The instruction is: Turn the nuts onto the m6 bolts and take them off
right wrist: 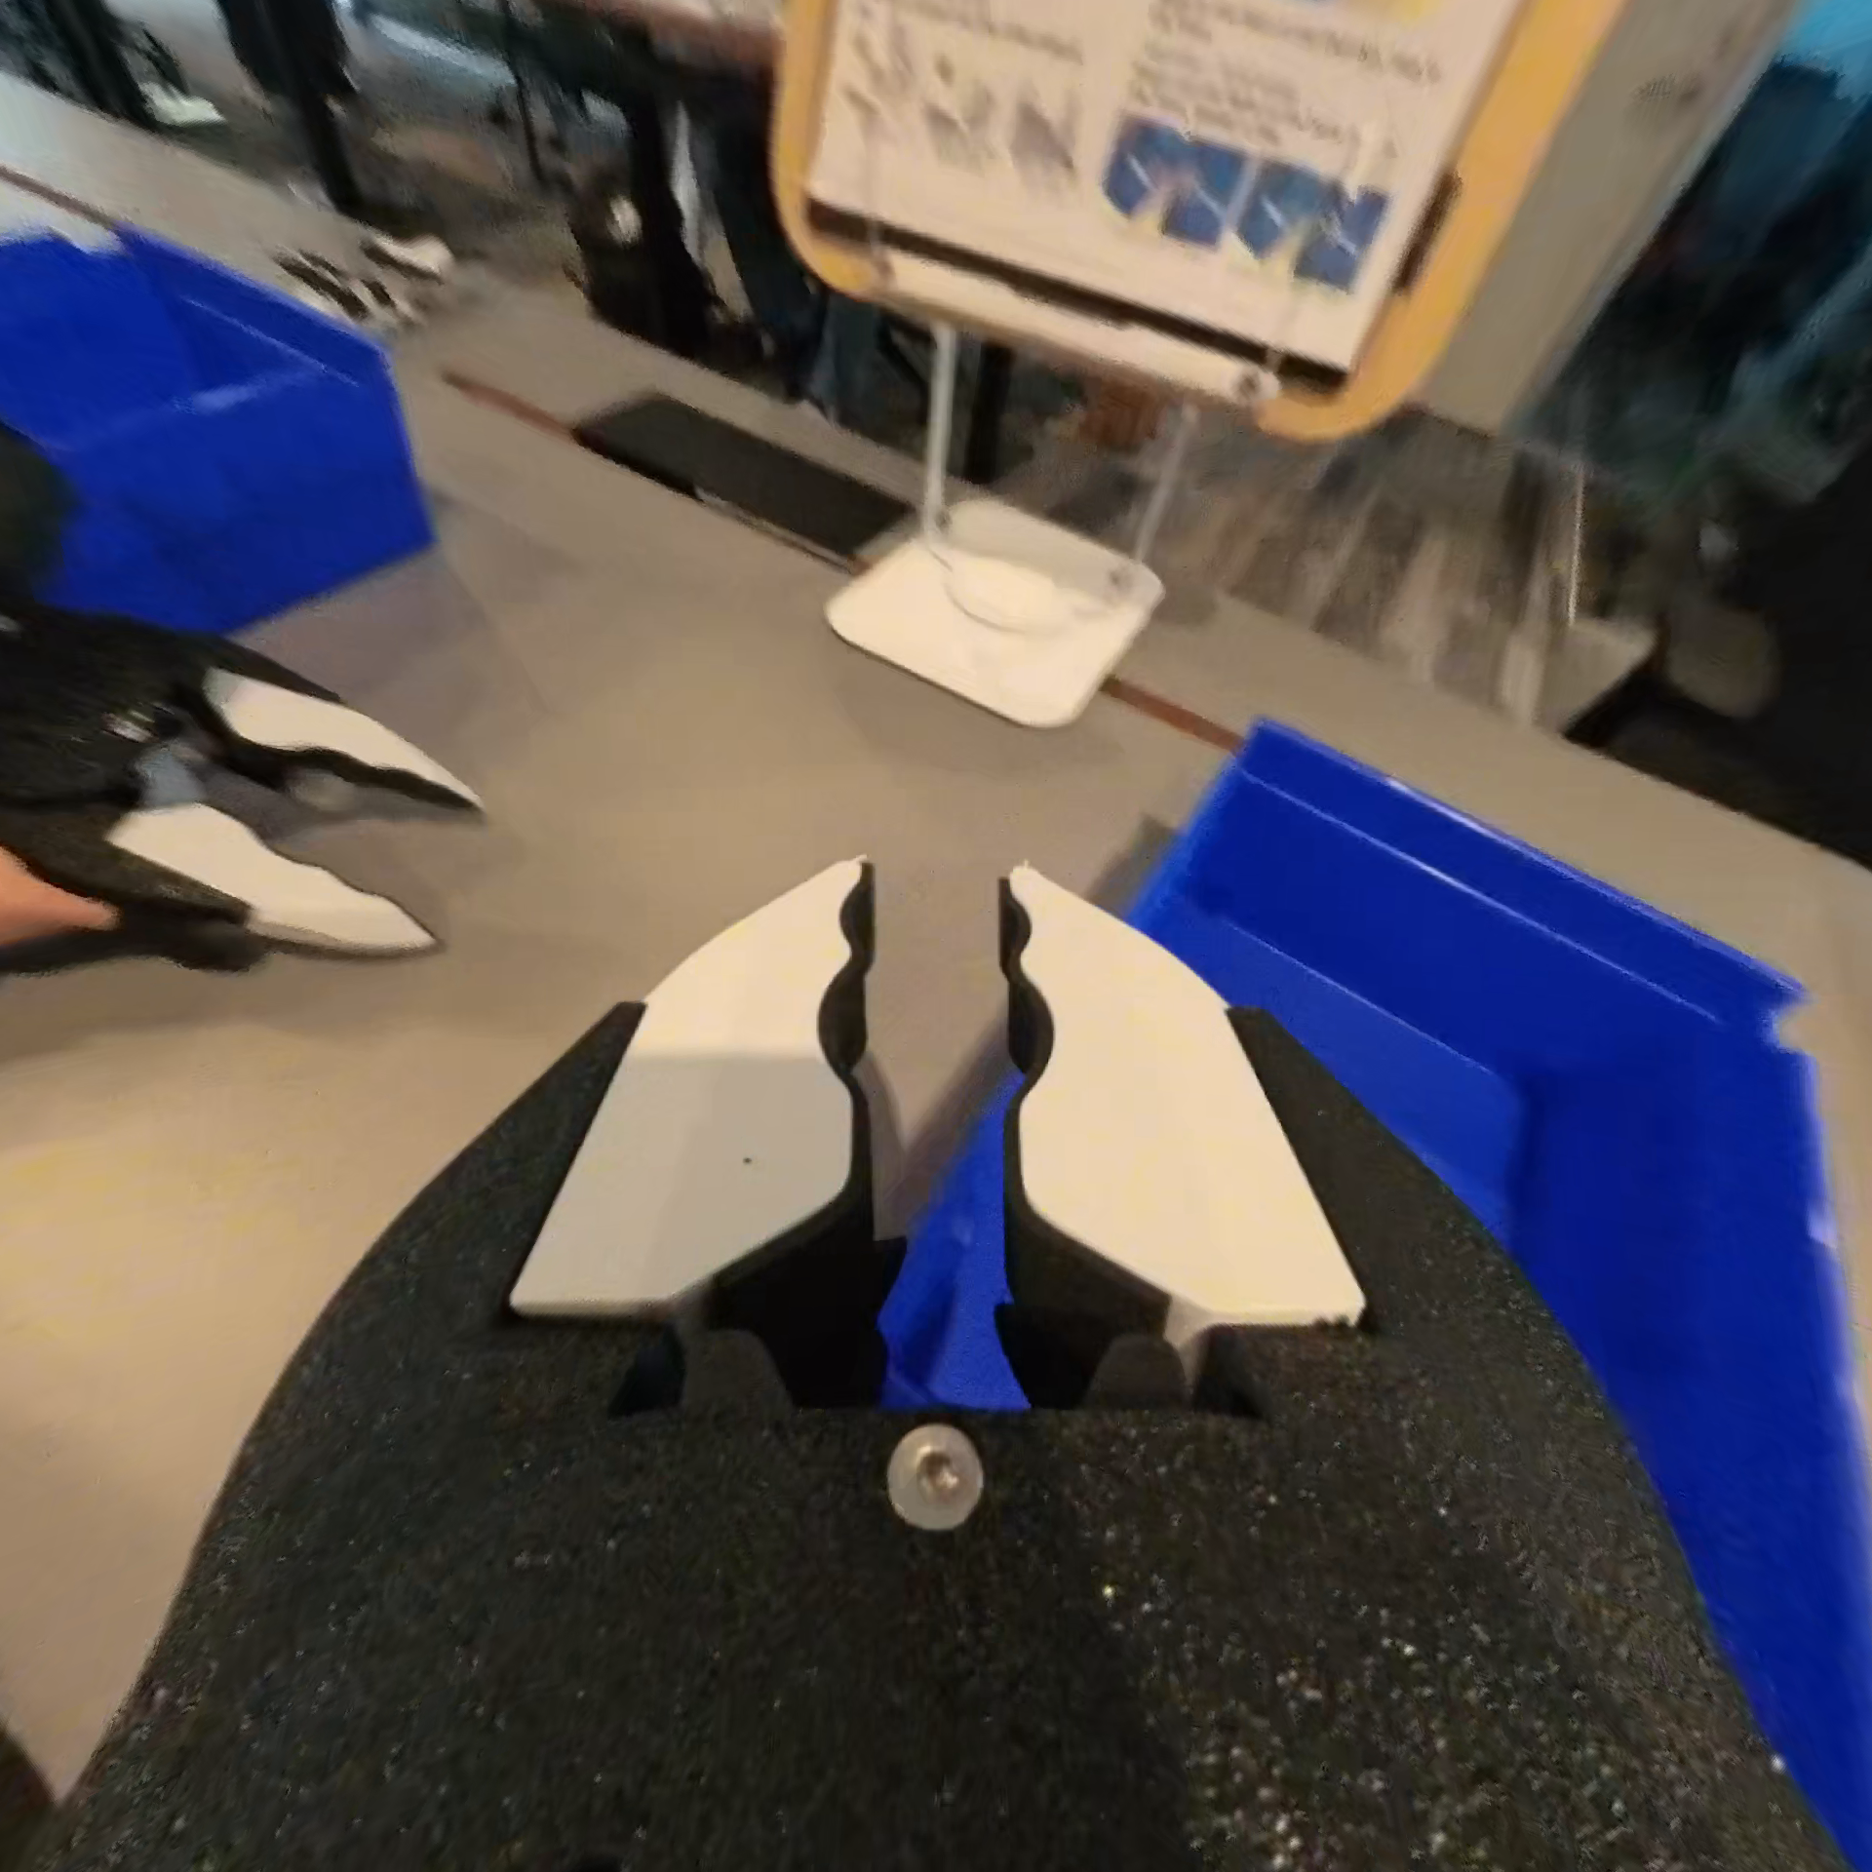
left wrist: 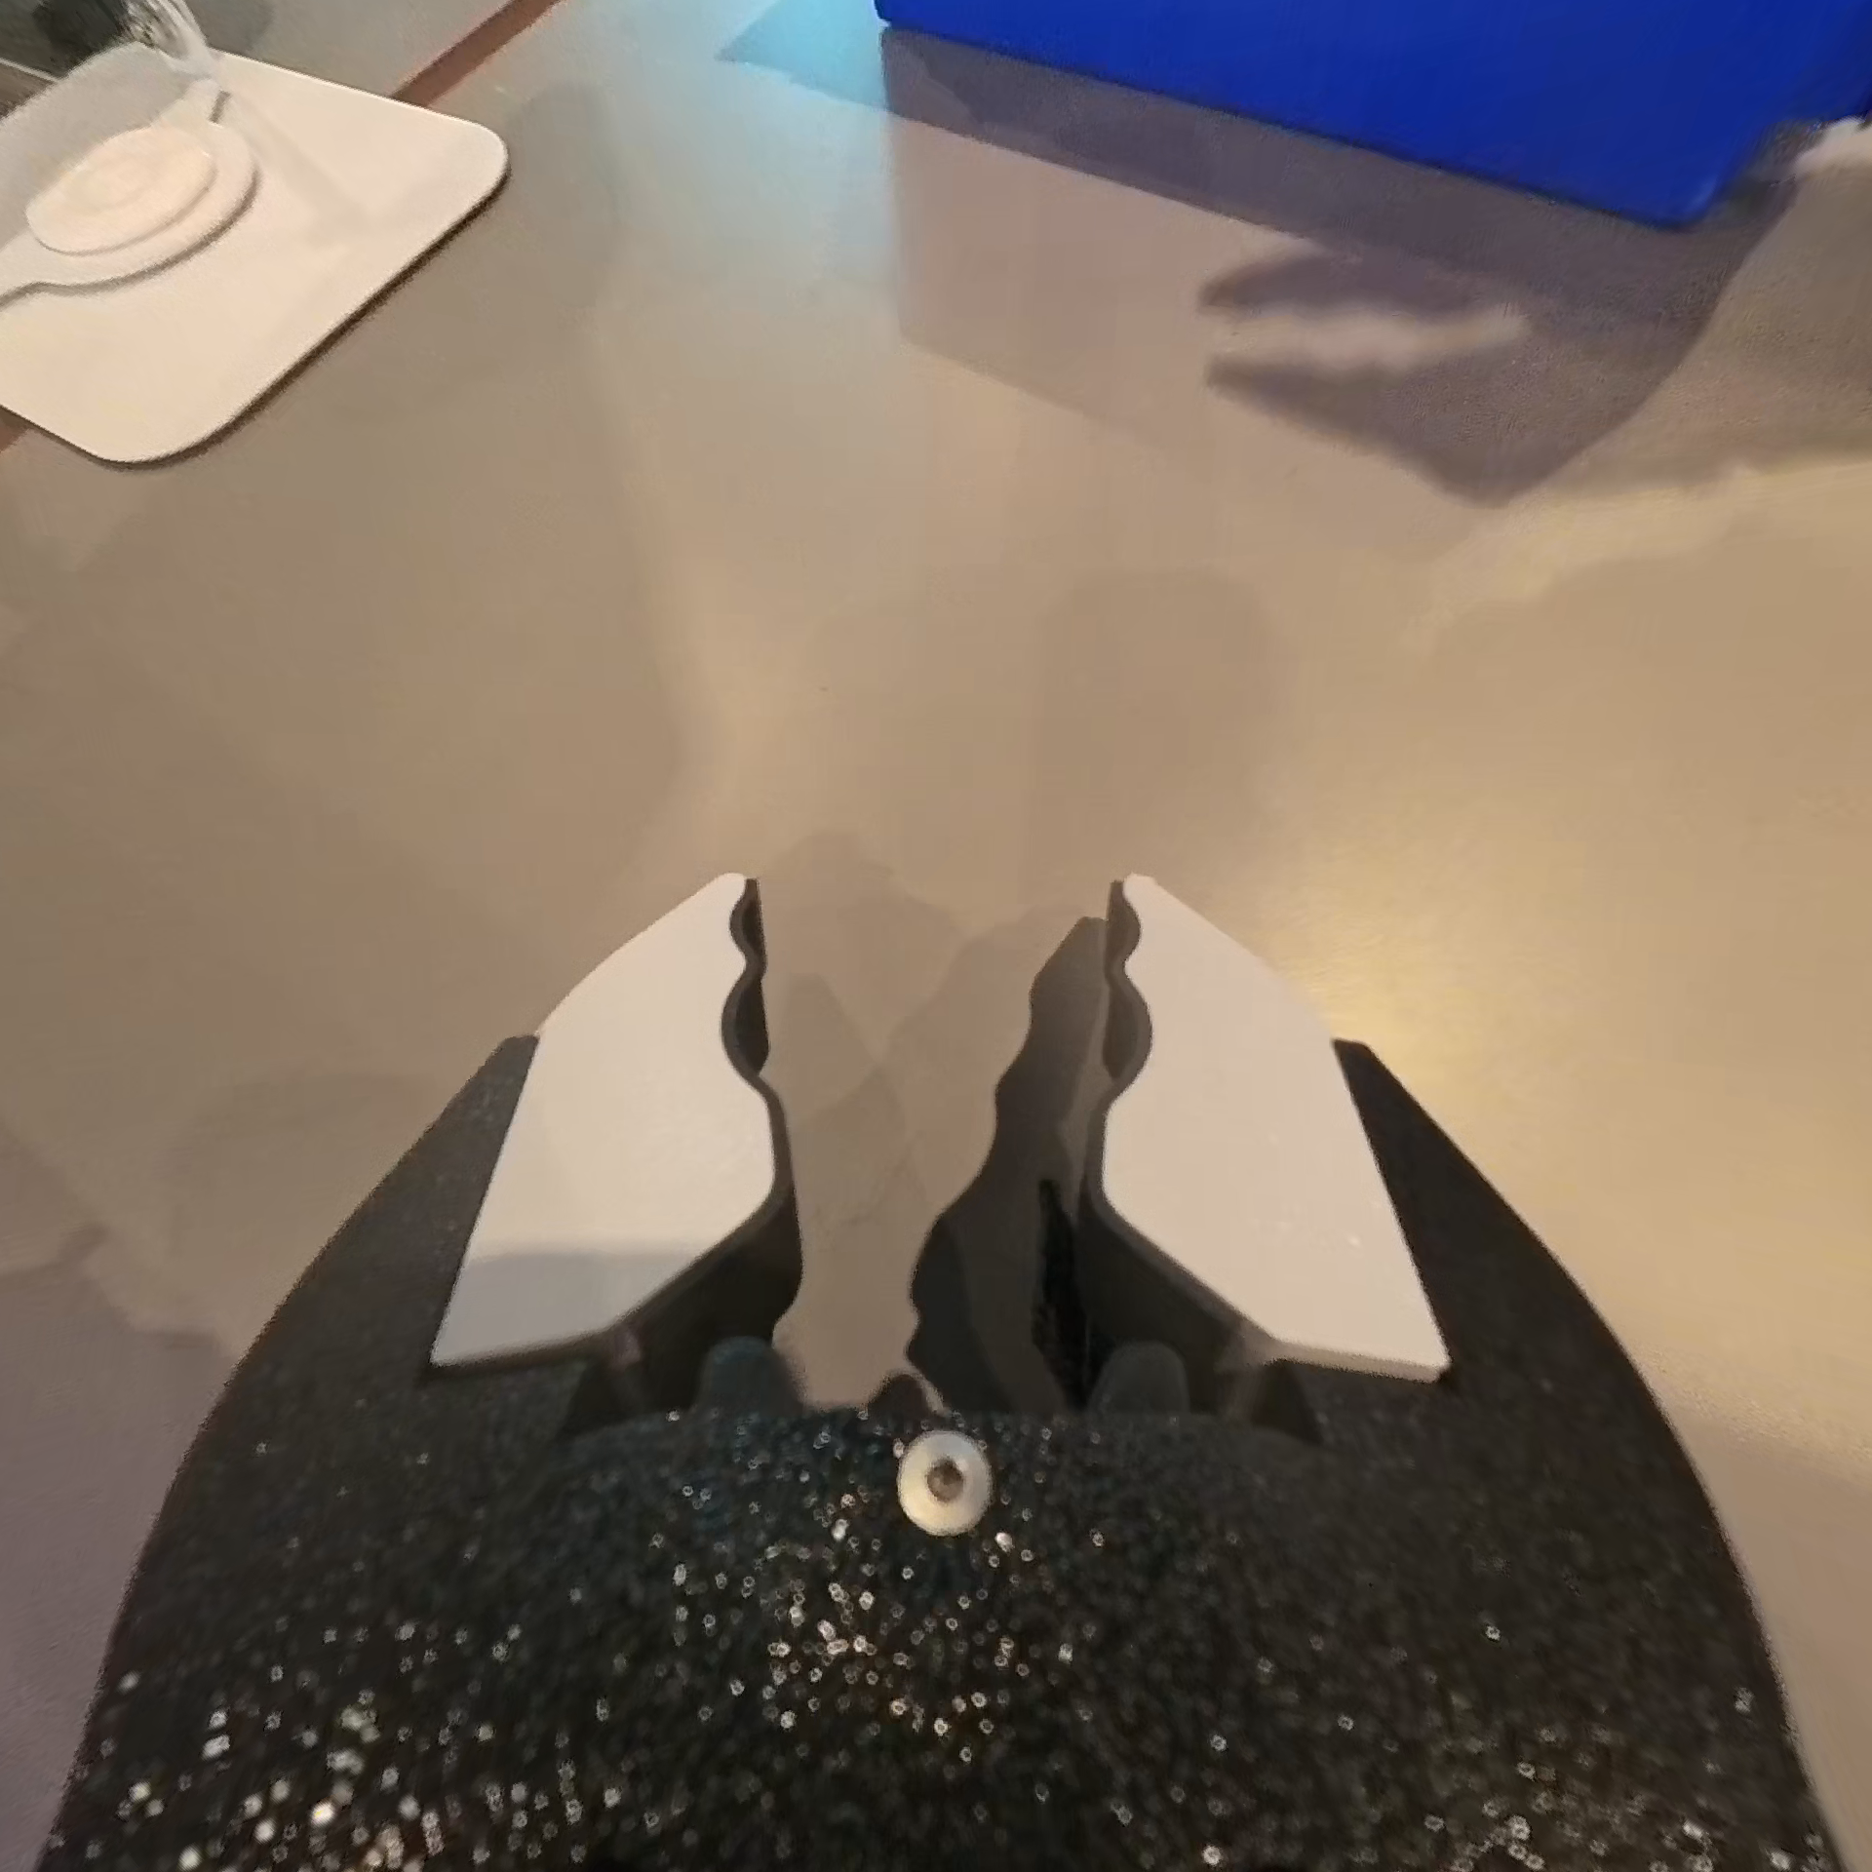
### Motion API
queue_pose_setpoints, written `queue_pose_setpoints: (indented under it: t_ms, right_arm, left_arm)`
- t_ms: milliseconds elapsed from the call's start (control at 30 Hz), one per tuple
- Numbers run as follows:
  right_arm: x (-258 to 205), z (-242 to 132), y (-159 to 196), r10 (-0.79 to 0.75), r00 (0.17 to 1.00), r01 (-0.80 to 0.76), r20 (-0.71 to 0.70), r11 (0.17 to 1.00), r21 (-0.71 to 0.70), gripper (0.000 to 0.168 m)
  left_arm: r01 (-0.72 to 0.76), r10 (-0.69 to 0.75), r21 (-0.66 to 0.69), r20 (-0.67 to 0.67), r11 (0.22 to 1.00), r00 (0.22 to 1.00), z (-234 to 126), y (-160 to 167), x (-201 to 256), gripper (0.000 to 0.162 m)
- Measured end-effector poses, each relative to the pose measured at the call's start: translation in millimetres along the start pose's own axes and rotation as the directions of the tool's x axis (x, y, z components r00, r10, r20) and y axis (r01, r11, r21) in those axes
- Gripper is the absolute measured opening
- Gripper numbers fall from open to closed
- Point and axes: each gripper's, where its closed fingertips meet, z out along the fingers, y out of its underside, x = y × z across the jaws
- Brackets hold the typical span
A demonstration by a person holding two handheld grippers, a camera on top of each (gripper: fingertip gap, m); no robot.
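Over the grey table [left wrist: 912, 608], left gripper [left wrist: 937, 891] and right gripper [right wrist: 937, 871] both hang with jaws parted and empty (no nut or bolt visible, perhaps inside the blue bins [right wrist: 1519, 1013]), so threading seems unstarted.

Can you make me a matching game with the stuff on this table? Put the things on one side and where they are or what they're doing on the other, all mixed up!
Things:
1. left gripper
2. right gripper
3. white stand base
4. near blue bin

Places or states:
A. at the far edge of the table, with clear legs rising from it
B. open and empty, above bare grey table
C. open and empty, above a blue bin's corner
D. just right of the right gripper's fingers

Pairs: 1-B, 2-C, 3-A, 4-D
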Motion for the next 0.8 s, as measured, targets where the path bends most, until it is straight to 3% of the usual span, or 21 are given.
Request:
queue_pose_setpoints:
  t_ms: [200, 333, 567, 667, 800]
  right_arm:
    - [-91, 62, 15, 0.055, 0.985, -0.068, 0.165, 0.995, 0.074, 0.037]
    - [-111, 94, 42, 0.066, 0.983, -0.074, 0.171, 0.996, 0.043, 0.036]
    - [-117, 98, 51, 0.013, 0.984, -0.018, 0.179, 1.000, 0.025, 0.031]
    - [-114, 94, 47, 0.003, 0.984, -0.011, 0.177, 0.999, 0.045, 0.030]
    - [-111, 84, 38, -0.001, 0.984, -0.015, 0.180, 0.996, 0.090, 0.029]
  left_arm:
    - [0.049, -0.049, 0.019, 0.035, 0.999, 0.998, -3, -1, -9, 0.063]
    - [0.091, -0.092, 0.031, 0.042, 0.995, 0.995, -6, -1, -14, 0.059]
    - [0.108, -0.108, 0.070, 0.006, 0.992, 0.994, -11, -10, -7, 0.060]
    - [0.123, -0.133, 0.174, 0.045, 0.977, 0.990, -44, -40, -15, 0.061]
    - [0.054, -0.125, 0.247, 0.283, 0.967, 0.951, -129, -76, -76, 0.059]
